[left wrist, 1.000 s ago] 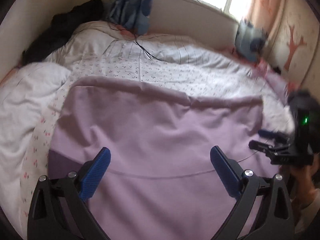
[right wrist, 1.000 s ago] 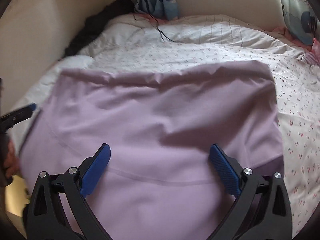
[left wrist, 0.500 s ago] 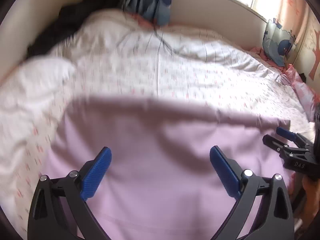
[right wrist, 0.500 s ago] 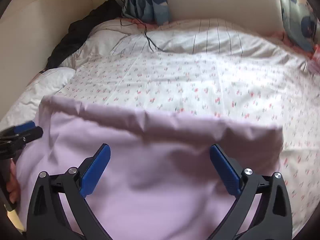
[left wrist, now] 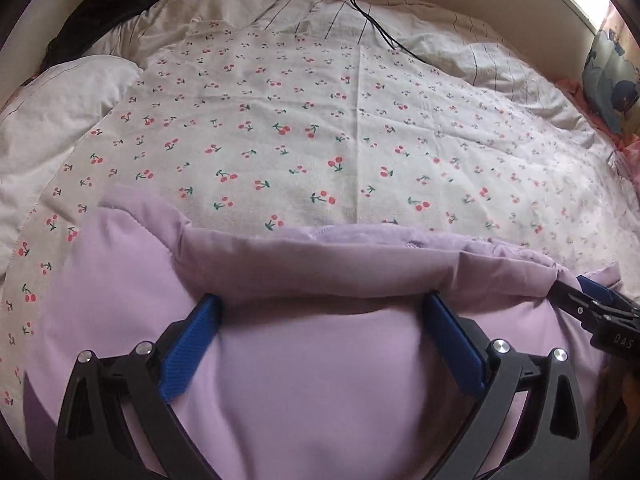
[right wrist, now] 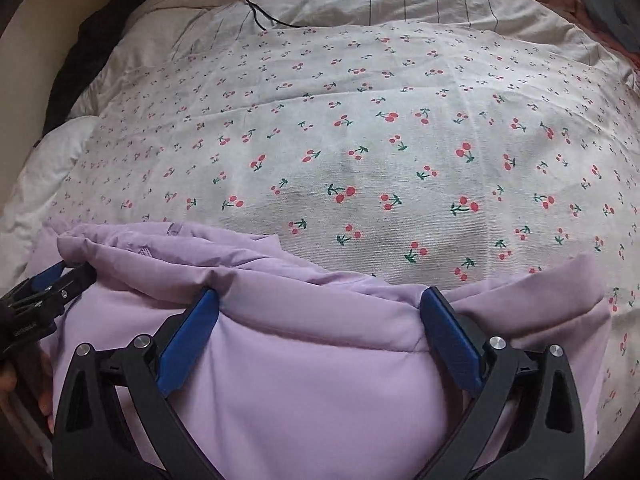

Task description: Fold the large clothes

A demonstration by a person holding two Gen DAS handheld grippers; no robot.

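Note:
A large lilac garment (left wrist: 320, 380) lies on the bed, and its far edge is bunched into a thick rolled fold (left wrist: 320, 264). My left gripper (left wrist: 320, 300) is open, its blue fingertips pressed against the near side of that fold. In the right wrist view the same garment (right wrist: 320, 380) fills the bottom. There my right gripper (right wrist: 320, 295) is open too, with its tips under the fold's edge. The right gripper (left wrist: 592, 312) touches the fold's right end. The left gripper (right wrist: 48, 296) sits at the fold's left end, a hand (right wrist: 24, 384) behind it.
A cherry-print sheet (left wrist: 320, 140) covers the bed beyond the garment. A white duvet (left wrist: 52, 120) is heaped at the left and dark clothes (left wrist: 100, 4) lie at the far left corner. A black cable (left wrist: 376, 28) trails over the striped bedding, and a patterned cushion (left wrist: 608, 76) leans at the right.
Both grippers have dropped low and close to the garment. Its far edge, spread flat a second ago, now lies much nearer, bunched into a roll at the fingertips. Both stay open.

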